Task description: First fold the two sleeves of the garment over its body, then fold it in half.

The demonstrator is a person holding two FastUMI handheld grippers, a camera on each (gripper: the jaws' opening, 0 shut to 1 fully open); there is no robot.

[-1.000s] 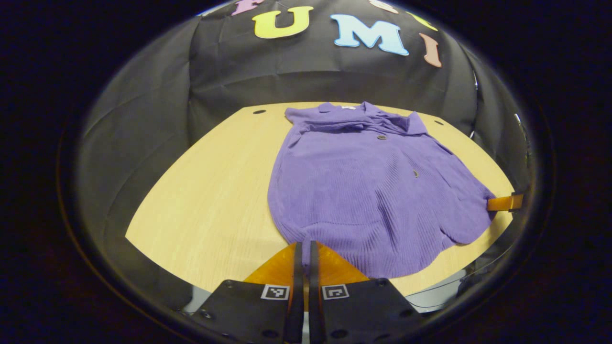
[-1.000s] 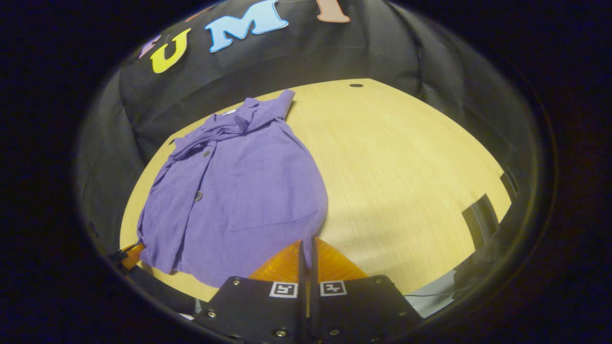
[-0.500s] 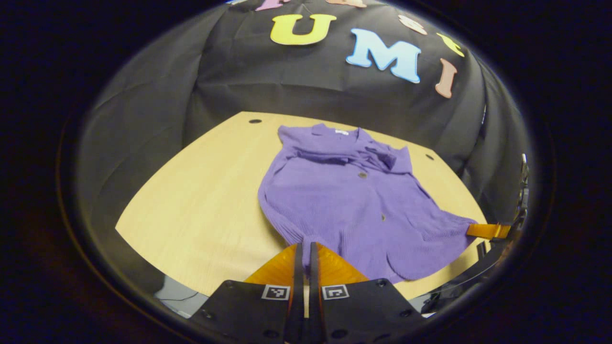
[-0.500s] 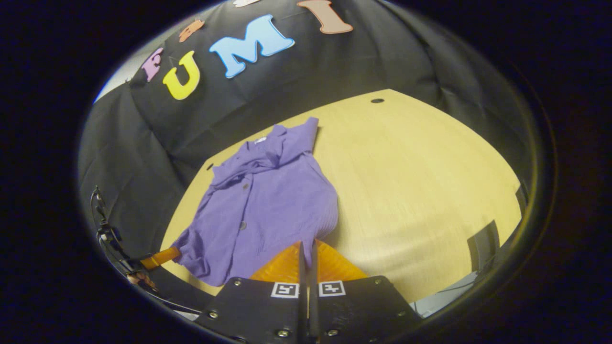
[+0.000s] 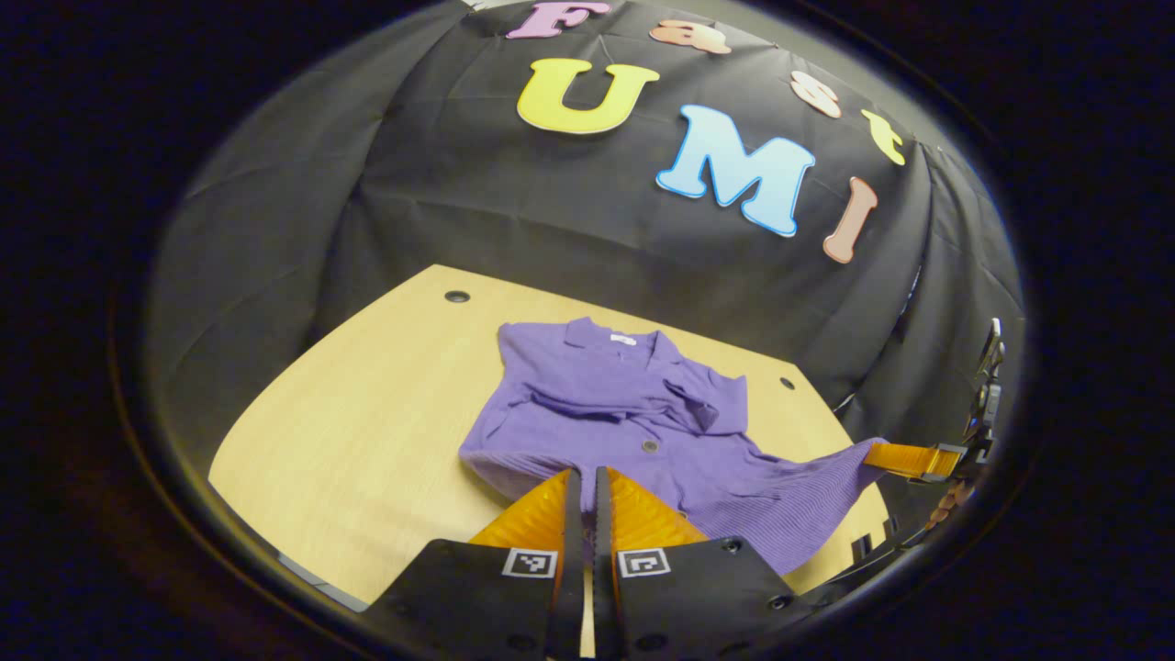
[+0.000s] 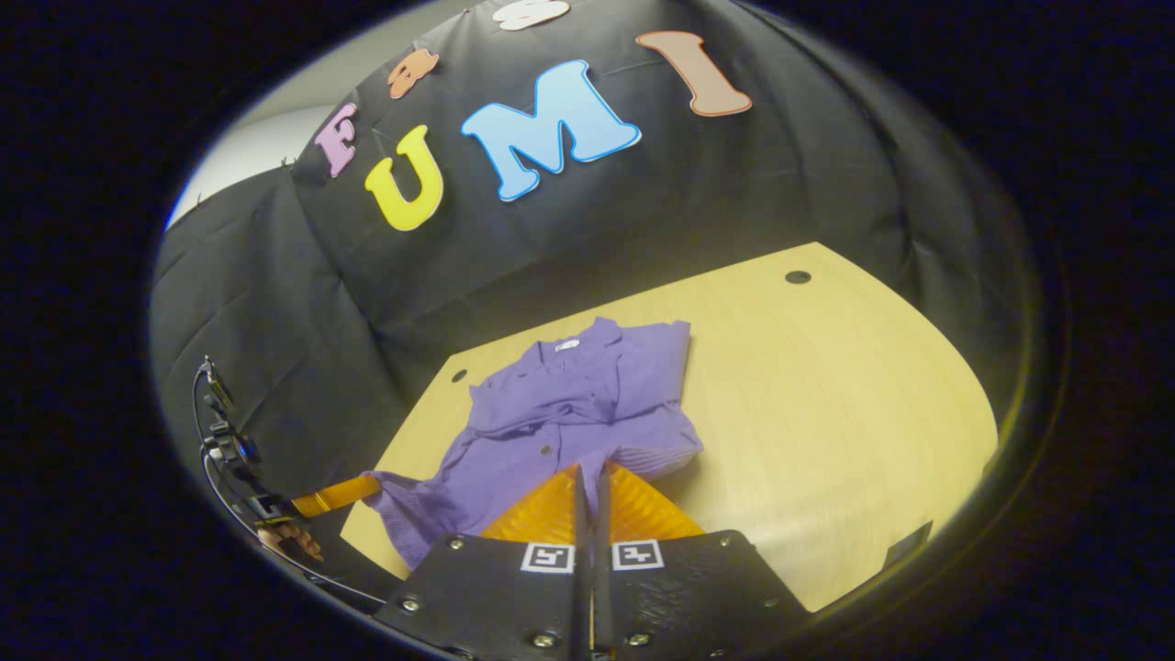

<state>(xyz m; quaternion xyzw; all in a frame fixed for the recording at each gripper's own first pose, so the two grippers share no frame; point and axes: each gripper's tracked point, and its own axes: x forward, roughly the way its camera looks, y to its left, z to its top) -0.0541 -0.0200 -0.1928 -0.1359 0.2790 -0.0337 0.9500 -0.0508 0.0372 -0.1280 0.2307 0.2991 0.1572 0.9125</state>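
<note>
A purple ribbed button-front garment (image 5: pixel 624 404) lies on the wooden table (image 5: pixel 367 413), collar toward the wall, with its sleeves bunched across the chest. In the left gripper view my left gripper (image 5: pixel 581 473) is shut on one corner of the hem, lifted off the table. Farther right, my right gripper (image 5: pixel 904 456) pinches the other hem corner, so the lower edge hangs stretched between them. From the right gripper view, the garment (image 6: pixel 569 413) runs up to my right gripper (image 6: pixel 592 468), shut on the hem. My left gripper (image 6: pixel 335 496) holds the far corner at lower left.
The table (image 6: pixel 826 386) has bare wood to the right of the garment in the right gripper view. Small cable holes (image 5: pixel 456 296) (image 6: pixel 797 276) sit near the back corners. A hand (image 6: pixel 289 537) and cables show at the lower left.
Both grippers have risen and tilted up, carrying the hem off the table and toward the collar. The garment's lower half now drapes upward and looks shorter.
</note>
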